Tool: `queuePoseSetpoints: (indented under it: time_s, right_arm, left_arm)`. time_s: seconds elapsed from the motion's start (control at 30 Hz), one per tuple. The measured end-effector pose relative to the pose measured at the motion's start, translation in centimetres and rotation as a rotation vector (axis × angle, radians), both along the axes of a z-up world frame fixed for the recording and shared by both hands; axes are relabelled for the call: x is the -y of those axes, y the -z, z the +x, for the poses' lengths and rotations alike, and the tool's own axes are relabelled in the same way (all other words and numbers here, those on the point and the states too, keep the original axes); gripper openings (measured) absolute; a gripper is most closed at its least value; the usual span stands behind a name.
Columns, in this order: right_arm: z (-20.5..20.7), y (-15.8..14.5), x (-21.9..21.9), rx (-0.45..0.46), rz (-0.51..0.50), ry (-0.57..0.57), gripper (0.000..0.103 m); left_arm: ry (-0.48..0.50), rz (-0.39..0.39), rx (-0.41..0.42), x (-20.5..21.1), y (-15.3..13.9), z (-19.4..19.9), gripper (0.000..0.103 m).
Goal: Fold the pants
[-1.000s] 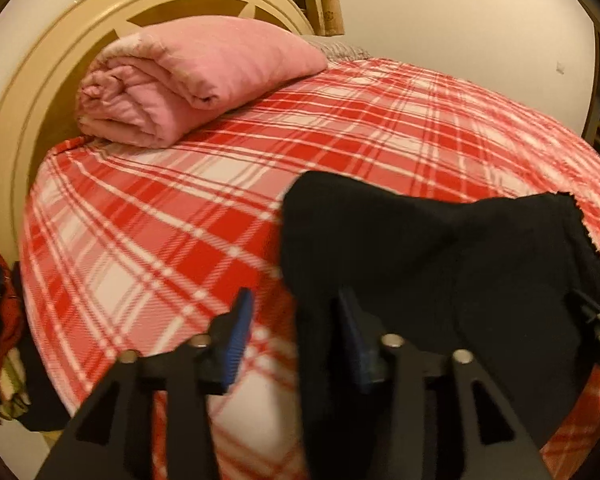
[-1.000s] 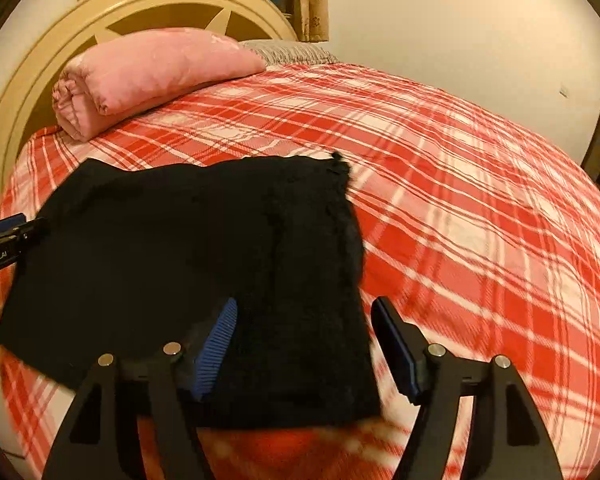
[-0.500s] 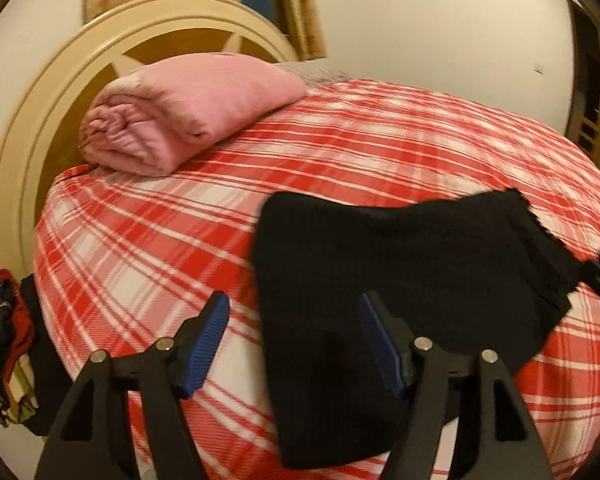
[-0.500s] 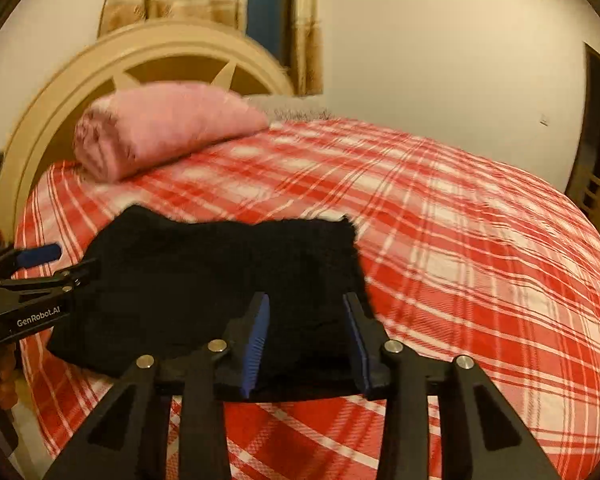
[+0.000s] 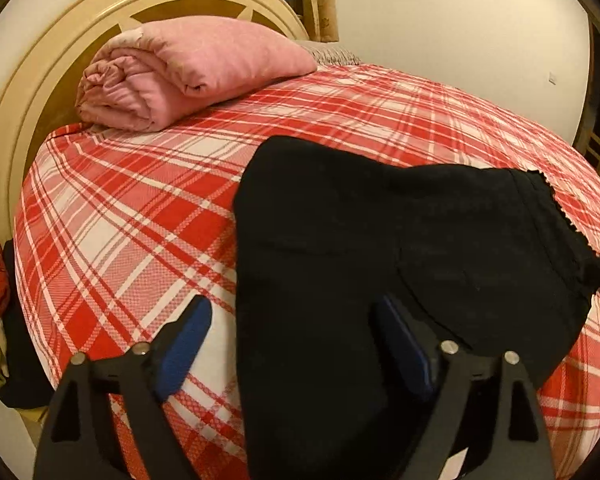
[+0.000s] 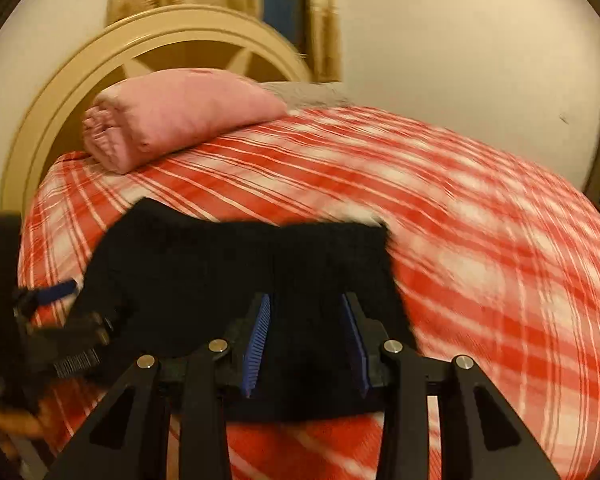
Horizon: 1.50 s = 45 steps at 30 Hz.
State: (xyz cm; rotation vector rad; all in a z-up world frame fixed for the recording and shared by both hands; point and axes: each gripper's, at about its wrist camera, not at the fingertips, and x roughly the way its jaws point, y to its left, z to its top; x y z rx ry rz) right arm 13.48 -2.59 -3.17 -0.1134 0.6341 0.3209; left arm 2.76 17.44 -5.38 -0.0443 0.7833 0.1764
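Pants (image 5: 380,248) near pink blanket (image 5: 188,72)

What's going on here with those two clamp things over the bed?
A person is folding black pants on a bed with a red plaid cover, holding a two-finger gripper in each hand. The left gripper is open over the pants' left edge; the right gripper is open above the near edge. Neither grips the cloth. The pants lie in a compact folded shape. A rolled pink blanket sits by the headboard.
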Motion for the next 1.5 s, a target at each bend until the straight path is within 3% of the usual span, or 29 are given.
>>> queuePoseSetpoints:
  time_s: [0.2, 0.3, 0.47, 0.67, 0.77, 0.9, 0.97, 1.07, 1.17, 1.33, 1.5]
  right_arm:
    - [6.0, 3.0, -5.8, -0.087, -0.025, -0.038, 0.039]
    - [7.6, 4.2, -7.0, -0.114, -0.058, -0.031, 0.038]
    - [7.7, 4.1, -6.3, -0.137, -0.027, -0.030, 0.039]
    - [3.5, 2.1, -2.9, -0.070, 0.067, 0.008, 0.039]
    - [1.0, 1.9, -1.1, -0.038, 0.061, 0.061, 0.039]
    - [-1.0, 4.0, 1.2, -0.135, 0.066, 0.103, 0.039]
    - [-2.6, 4.0, 2.3, -0.116, 0.118, 0.108, 0.043]
    - [-4.5, 3.7, 2.7, -0.142, 0.095, 0.111, 0.044]
    - [-6.9, 3.1, 3.3, -0.132, 0.097, 0.126, 0.045]
    - [-10.8, 2.1, 5.2, -0.113, 0.199, 0.191, 0.046]
    - [-14.4, -0.9, 6.7, -0.037, 0.228, 0.232, 0.052]
  left_arm:
    - [-0.004, -0.003, -0.004, -0.1, 0.1, 0.1, 0.090]
    - [-0.005, 0.000, -0.006, -0.3, 0.2, 0.2, 0.092]
    - [0.004, 0.005, -0.008, -0.5, 0.3, 0.5, 0.094]
    - [-0.005, 0.003, -0.013, -0.5, 0.2, 0.5, 0.095]
    - [0.001, 0.010, -0.022, -0.4, -0.1, 0.4, 0.095]
    - [0.013, 0.033, -0.035, 0.3, -0.5, -0.2, 0.095]
    - [0.015, 0.051, -0.041, 0.7, -0.7, -0.6, 0.095]
    - [0.023, 0.062, -0.047, 1.2, -1.1, -1.7, 0.095]
    - [0.030, 0.070, -0.048, 1.5, -1.5, -2.7, 0.095]
    - [0.048, 0.095, -0.025, 2.1, -2.8, -5.2, 0.095]
    - [0.063, 0.099, -0.008, 2.8, -4.3, -7.7, 0.096]
